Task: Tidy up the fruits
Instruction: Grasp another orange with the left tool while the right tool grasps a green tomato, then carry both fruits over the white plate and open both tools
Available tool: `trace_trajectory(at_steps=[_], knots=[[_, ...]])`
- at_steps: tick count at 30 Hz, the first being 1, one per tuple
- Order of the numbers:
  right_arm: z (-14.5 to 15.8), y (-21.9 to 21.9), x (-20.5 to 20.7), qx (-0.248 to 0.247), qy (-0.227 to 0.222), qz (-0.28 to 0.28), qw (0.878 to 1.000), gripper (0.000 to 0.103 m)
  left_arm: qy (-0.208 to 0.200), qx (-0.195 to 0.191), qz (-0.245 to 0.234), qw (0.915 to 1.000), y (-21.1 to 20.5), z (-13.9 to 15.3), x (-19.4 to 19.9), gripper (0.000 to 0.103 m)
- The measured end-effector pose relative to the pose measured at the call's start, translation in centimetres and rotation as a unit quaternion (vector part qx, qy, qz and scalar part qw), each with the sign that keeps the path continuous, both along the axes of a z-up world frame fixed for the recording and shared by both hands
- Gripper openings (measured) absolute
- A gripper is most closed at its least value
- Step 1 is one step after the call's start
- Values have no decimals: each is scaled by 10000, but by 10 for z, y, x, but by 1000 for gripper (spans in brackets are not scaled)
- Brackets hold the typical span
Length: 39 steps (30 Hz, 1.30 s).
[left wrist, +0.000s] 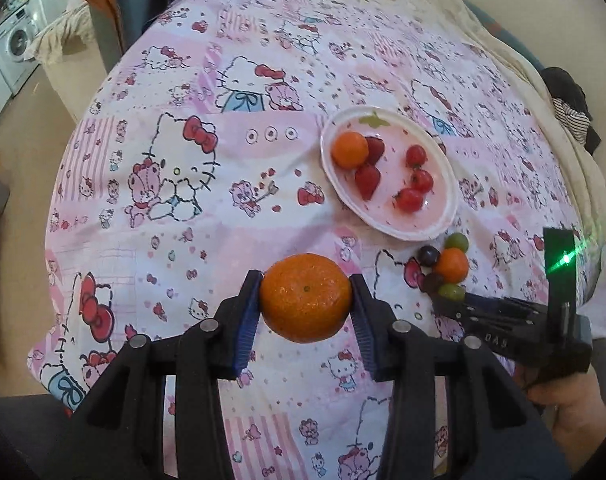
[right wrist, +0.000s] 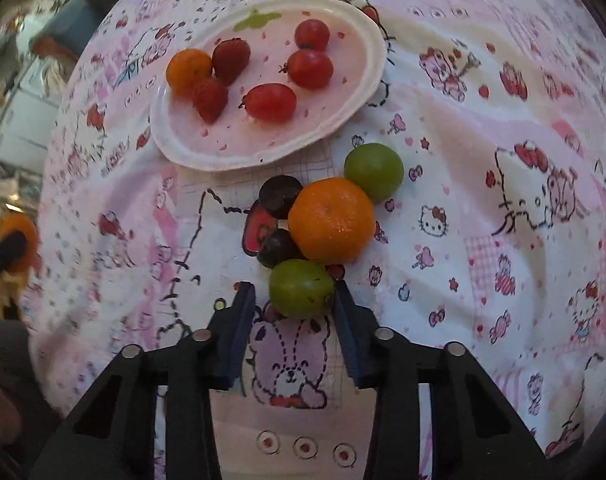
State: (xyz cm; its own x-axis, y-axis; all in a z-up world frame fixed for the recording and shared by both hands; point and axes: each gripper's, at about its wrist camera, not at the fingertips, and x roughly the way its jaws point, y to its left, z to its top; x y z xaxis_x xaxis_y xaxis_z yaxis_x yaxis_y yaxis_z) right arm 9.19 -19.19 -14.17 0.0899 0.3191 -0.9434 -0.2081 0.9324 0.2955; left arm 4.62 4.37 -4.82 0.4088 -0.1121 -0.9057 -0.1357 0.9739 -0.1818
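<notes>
Holding a large tangerine clamped between the blue pads of the left gripper, lifted clear above the pink cartoon-print cloth. Waiting at one o'clock from that fruit: the white plate, already carrying a small tangerine, two strawberries and three cherry tomatoes. Reaching down with the right gripper, jaws narrowed around a green grape, right pad touching, left pad apparently just apart, so not yet gripping firmly. Crowding that grape at twelve o'clock: another tangerine, two dark grapes at eleven, a second green grape at one. Advising, as judgement: squeezing gently, centring the grape between both pads, lifting straight up to avoid rolling neighbours, then lowering onto bare plate surface.
</notes>
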Motion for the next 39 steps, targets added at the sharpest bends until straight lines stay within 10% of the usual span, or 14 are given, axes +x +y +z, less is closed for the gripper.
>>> trace_trajectory(at_steps=[21, 39], knots=[[93, -45, 22, 1406, -1274, -515, 9805, 31, -224, -177, -82, 9996, 1, 19, 24, 39], [67, -40, 115, 1312, -1132, -544, 9834, 31, -532, 605, -991, 9918, -65, -3, 125, 39]])
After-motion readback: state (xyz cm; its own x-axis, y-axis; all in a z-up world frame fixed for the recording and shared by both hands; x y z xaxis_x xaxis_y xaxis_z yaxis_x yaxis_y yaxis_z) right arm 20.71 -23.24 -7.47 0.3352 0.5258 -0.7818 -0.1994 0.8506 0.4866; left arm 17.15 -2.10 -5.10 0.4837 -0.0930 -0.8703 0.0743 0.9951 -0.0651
